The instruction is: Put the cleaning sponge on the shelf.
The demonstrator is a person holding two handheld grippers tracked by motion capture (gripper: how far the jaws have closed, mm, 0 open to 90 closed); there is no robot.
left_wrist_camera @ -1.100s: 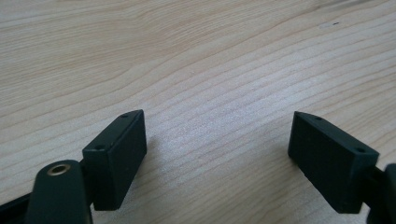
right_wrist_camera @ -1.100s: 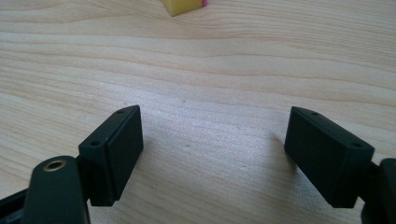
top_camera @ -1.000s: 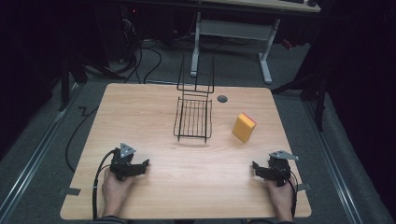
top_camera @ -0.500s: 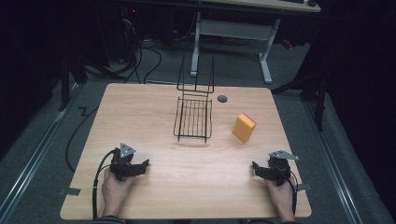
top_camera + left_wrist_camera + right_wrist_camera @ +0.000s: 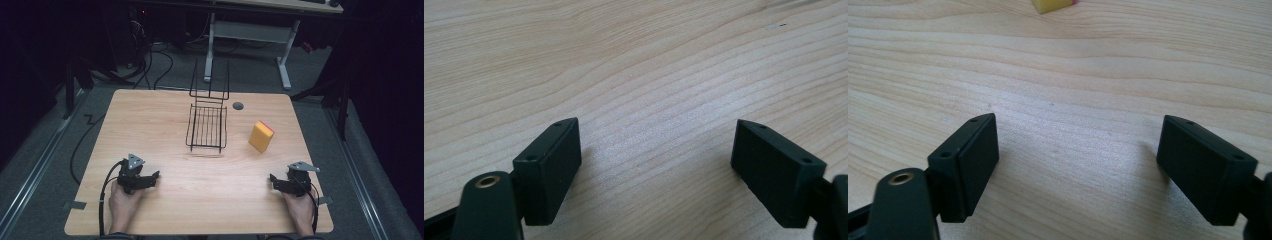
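Yellow sponge (image 5: pixel 261 136) lies untouched on table (image 5: pixel 165 210) beside wire basket (image 5: pixel 207 127). Left gripper (image 5: pixel 150 178), right gripper (image 5: pixel 275 181) both wide open, empty, resting near edge. Nothing begun.

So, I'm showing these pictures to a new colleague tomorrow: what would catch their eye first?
Probably the bright yellow block-shaped sponge, right of centre on the pale wooden table, the one strong colour there. Next, the black wire basket with its tall upright back, standing mid-table towards the far edge. Then the left gripper and right gripper, resting open near the near edge.
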